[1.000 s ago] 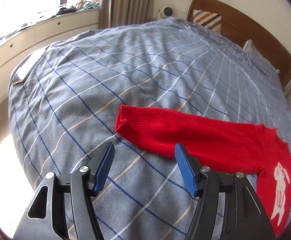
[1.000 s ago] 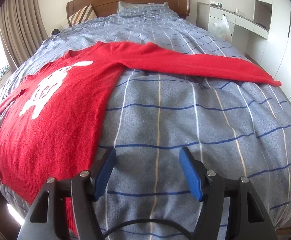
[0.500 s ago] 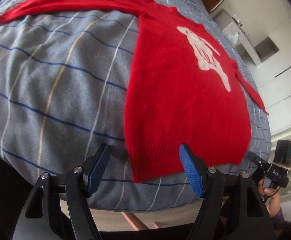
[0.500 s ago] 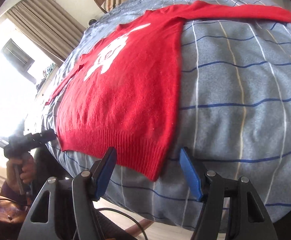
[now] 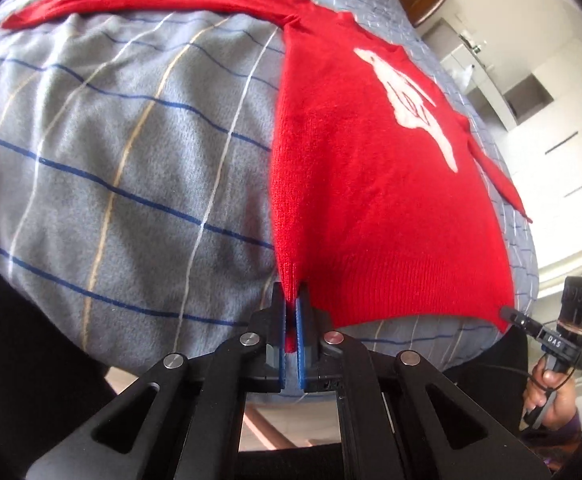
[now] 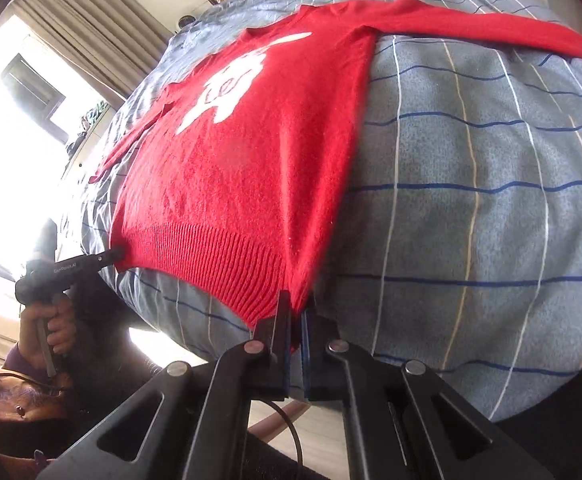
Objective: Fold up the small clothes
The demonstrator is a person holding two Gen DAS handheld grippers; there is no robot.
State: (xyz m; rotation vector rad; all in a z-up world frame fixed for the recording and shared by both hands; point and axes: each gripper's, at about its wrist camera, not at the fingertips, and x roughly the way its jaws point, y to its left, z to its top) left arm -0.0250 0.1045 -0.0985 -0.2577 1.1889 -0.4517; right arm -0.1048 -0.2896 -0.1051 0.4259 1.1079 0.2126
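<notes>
- Red sweater [image 5: 371,184] is lying flat, front up, on the bed [image 5: 111,168], hem at the near edge.
- Left tool [image 5: 291,304] is clamped tight on the hem's left corner.
- Right tool [image 6: 297,308] is pinched closed on the opposite hem corner.
- Sleeves are stretched out to both sides.

White letters reading "DAS" were seen printed on the black handheld gripper [image 5: 509,315] at the right edge of the left wrist view. Pale lettering was carried on the black body of the other handheld gripper [image 6: 117,255] in the right wrist view, but it was too small to be read with certainty.
</notes>
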